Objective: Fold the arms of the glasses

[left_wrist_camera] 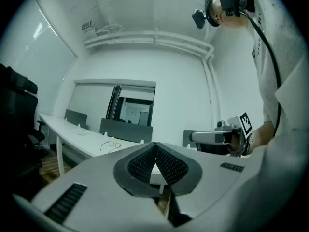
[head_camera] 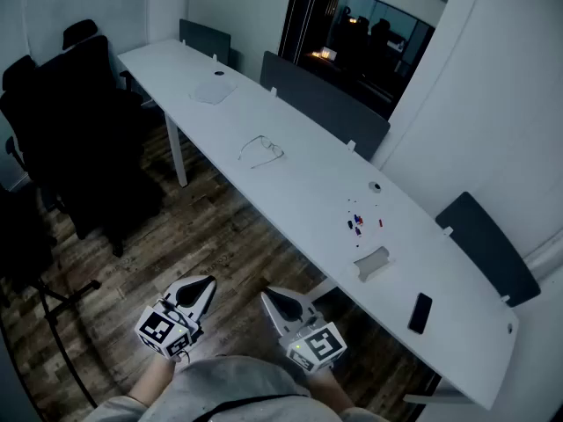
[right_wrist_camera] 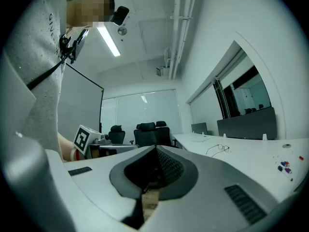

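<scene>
1. table: long, white, running diagonally across the head view from far left to near right. dark screens stand along its far edge. black office chairs stand at its far-left end, on the wooden floor.

2. left gripper and right gripper: both held low over the floor in front of the person, short of the table's near edge, roughly level. each gripper's own view shows the jaws closed together with nothing between the pads. both are empty.

3. phone: dark, flat on the table's near-right stretch, well apart from the task item. a few small coloured bits lie mid-table; they are too small to identify.

4. glasses: on the table top, alone, up-table from those bits. the arms appear spread open; finer detail is too small to tell.

finding: the glasses lie ahead of both grippers, across the near edge and well apart from them. the grippers angle inward, so the glasses sit left of the left jaws' line and right of the right jaws' line. neither gripper is clearly nearer. judgement: the task has not begun; a forward reach over the table edge comes first, with the jaws opened before any contact.
</scene>
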Demonstrator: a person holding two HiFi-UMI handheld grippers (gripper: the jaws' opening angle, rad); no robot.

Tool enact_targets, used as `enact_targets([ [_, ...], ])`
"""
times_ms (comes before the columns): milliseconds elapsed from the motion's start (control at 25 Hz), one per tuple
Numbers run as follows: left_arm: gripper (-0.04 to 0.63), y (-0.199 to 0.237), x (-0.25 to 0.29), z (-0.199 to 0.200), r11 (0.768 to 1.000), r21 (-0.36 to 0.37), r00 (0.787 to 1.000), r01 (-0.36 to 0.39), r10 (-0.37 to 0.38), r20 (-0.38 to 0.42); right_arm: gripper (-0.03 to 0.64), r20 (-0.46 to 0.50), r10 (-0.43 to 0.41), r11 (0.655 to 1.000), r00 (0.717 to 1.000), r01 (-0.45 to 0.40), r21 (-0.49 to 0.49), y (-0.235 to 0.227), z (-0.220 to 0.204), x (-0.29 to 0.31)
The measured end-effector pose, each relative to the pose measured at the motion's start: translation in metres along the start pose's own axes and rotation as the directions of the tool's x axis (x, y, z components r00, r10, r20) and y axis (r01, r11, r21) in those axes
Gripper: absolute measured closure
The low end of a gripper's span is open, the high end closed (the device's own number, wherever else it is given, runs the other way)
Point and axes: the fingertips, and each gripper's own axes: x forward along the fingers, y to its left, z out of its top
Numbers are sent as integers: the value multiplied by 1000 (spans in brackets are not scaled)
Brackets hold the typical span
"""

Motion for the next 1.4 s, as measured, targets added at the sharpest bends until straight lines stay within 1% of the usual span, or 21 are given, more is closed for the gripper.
enact_targets([
  [200,580,0,4,-9,999,-20,999,-28,27,-17,597,3,13,1000,1000,-13,7,-6,-3,-4],
  [360,580,0,4,-12,998,-28,999,-50,50,-21,597,5,6,1000,1000,-6,28,-12,-7,-7],
  [520,580,-1,6,-17,998,-25,998,-61,61,-11,597,11,8,1000,1000,-8,21,-16,-9,-8],
  [680,580,4,12,-23,996,-45,996,-81,80,-26,597,5,-4,1000,1000,4,27,-25,-14,-6],
  [840,580,23,26,-30,995,-57,997,-80,79,-24,597,-23,-11,1000,1000,12,24,-40,-22,7],
  [1000,580,61,53,-35,993,-77,996,-85,83,-20,597,-48,-32,999,998,33,22,-67,-31,38],
  [1080,580,85,70,-35,994,-84,998,-68,67,-18,597,-56,-53,998,997,54,29,-85,-34,59],
  [1160,580,110,88,-29,996,-82,1000,-31,30,-5,597,-58,-78,996,995,80,34,-105,-33,85],
  [1200,580,122,97,-23,997,-73,1000,-3,3,-3,597,-58,-87,995,994,89,33,-115,-31,99],
  [1280,580,143,114,-11,997,-43,998,63,-64,-24,597,-63,-106,994,992,108,26,-134,-27,130],
  [1400,578,181,141,-2,990,-4,988,141,-141,-62,595,-69,-142,989,988,144,33,-163,-22,174],
])
